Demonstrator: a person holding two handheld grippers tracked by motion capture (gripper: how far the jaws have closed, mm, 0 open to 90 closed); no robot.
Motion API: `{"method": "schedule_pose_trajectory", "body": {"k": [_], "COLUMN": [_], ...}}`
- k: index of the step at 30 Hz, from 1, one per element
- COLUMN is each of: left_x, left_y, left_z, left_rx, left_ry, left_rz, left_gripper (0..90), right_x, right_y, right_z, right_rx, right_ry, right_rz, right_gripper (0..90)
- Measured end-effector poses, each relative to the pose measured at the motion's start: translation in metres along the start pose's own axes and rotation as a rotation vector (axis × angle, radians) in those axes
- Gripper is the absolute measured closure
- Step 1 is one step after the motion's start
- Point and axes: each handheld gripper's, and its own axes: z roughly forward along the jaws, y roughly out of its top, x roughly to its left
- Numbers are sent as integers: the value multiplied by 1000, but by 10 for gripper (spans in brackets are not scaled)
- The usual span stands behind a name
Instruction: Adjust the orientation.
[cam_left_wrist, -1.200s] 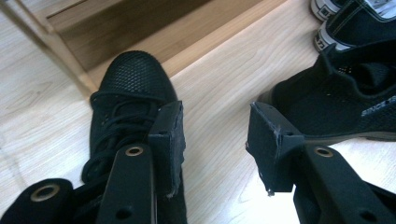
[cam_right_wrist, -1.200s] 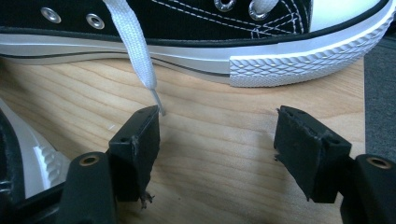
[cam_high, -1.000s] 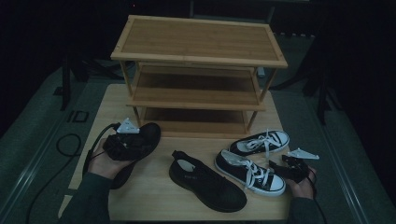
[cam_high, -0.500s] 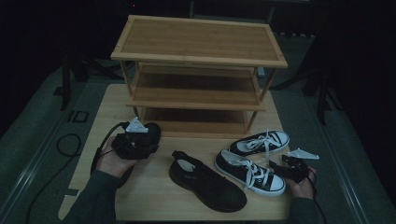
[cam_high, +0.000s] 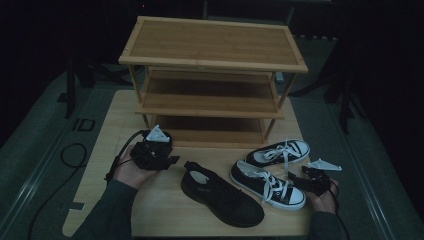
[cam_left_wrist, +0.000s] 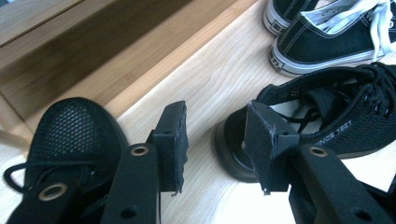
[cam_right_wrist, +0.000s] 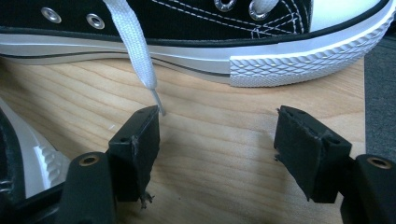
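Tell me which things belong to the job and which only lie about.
In the job: left gripper, open, by a black mesh shoe; second mesh shoe; right gripper, open, by the sneakers; probably the shoe rack.
Lying about: floor marking; dark stand.

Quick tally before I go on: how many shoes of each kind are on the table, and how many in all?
Black mesh shoes: 2, one beside the left gripper's open jaws, one mid-table.
Black canvas sneakers with white laces: 2, near and far.
Total: 4 shoes.
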Motion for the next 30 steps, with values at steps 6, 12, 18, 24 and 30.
{"method": "schedule_pose_trajectory", "body": {"k": [6,12,18,24,30], "left_x": [-6,-12,-16,-19,-22], "left_y": [6,11,14,16,17], "left_z": [10,20,31,41,51], "left_rx": [12,25,43,60,94], "left_ry": [-22,-42,-59,-69,-76], "left_rz": [14,25,33,30,46], "left_gripper": [602,621,632,652,688], "right_x": [0,0,0,0,0], "right_y": [0,0,0,0,0], "right_z": [0,0,0,0,0], "right_rx": [0,0,0,0,1], "right_ry": [0,0,0,0,0], "right_rz": [-1,-1,1,1,-2], "right_gripper": [310,310,310,310,310]}}
